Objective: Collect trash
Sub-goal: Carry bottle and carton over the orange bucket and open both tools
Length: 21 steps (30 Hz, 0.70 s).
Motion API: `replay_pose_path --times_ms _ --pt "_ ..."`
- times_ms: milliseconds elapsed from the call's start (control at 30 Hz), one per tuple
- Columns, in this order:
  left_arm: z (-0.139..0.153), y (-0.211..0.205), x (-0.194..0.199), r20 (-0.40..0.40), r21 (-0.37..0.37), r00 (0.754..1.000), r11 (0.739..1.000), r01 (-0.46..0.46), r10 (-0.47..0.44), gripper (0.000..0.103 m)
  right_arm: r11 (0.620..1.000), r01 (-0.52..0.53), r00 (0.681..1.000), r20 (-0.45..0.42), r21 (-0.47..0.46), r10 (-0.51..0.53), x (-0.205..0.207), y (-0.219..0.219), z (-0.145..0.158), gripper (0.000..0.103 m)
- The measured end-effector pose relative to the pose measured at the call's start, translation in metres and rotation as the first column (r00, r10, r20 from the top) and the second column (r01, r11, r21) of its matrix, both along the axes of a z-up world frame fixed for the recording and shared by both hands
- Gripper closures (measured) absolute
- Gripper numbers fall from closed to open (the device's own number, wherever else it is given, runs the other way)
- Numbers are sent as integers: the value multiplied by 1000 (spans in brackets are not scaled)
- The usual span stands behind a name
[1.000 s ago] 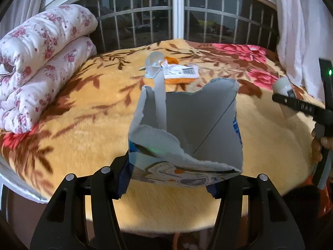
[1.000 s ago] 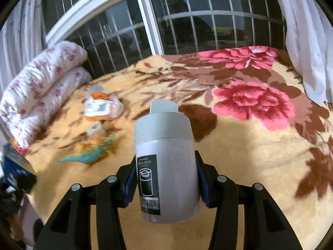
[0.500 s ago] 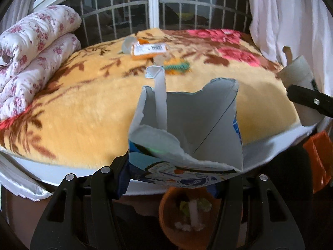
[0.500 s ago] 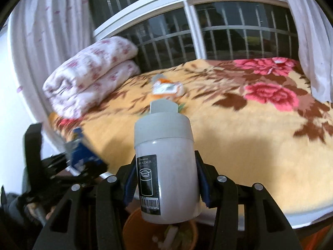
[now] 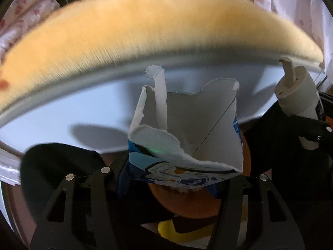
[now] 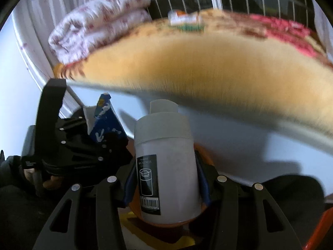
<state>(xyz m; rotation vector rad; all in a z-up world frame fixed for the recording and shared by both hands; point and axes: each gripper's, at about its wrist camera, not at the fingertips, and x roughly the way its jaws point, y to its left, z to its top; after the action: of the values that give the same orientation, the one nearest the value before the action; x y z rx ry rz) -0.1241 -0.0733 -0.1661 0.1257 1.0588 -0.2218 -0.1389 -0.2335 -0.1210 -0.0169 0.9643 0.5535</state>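
My left gripper (image 5: 170, 179) is shut on a torn blue and white carton (image 5: 187, 133) and holds it over an orange bin (image 5: 187, 204) below the bed edge. My right gripper (image 6: 164, 179) is shut on a grey-white lidded bottle (image 6: 166, 162) with a black label, also above the orange bin (image 6: 199, 212). The bottle shows in the left wrist view (image 5: 299, 98) at the right. The carton (image 6: 104, 118) and the left gripper (image 6: 116, 141) show at the left of the right wrist view.
The bed with a yellow floral blanket (image 6: 208, 62) fills the upper half, its pale side panel (image 5: 83, 112) right ahead. An orange packet (image 6: 185, 18) and a green item (image 6: 191, 28) lie far back on it. Rolled quilts (image 6: 97, 25) sit at left.
Both grippers have dropped from above the bed to below its edge, over the orange bin. The views have tilted downward. Both still hold their items.
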Motion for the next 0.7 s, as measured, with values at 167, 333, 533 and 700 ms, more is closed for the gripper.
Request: replay_pose_path --times_ms 167,333,533,700 --pt "-40 1 20 -86 4 996 1000 -23 24 47 999 42 995 -91 -16 -43 21 6 -42 55" --pt "-59 -2 24 -133 19 991 1000 -7 10 47 998 50 985 -166 -40 -56 27 14 -74 54" --pt "-66 -5 21 -149 29 989 1000 11 -6 47 997 50 977 -204 -56 -60 28 18 -88 54" --pt "-68 -6 23 -158 45 987 999 -4 11 38 995 64 971 -226 -78 -80 31 23 -92 51"
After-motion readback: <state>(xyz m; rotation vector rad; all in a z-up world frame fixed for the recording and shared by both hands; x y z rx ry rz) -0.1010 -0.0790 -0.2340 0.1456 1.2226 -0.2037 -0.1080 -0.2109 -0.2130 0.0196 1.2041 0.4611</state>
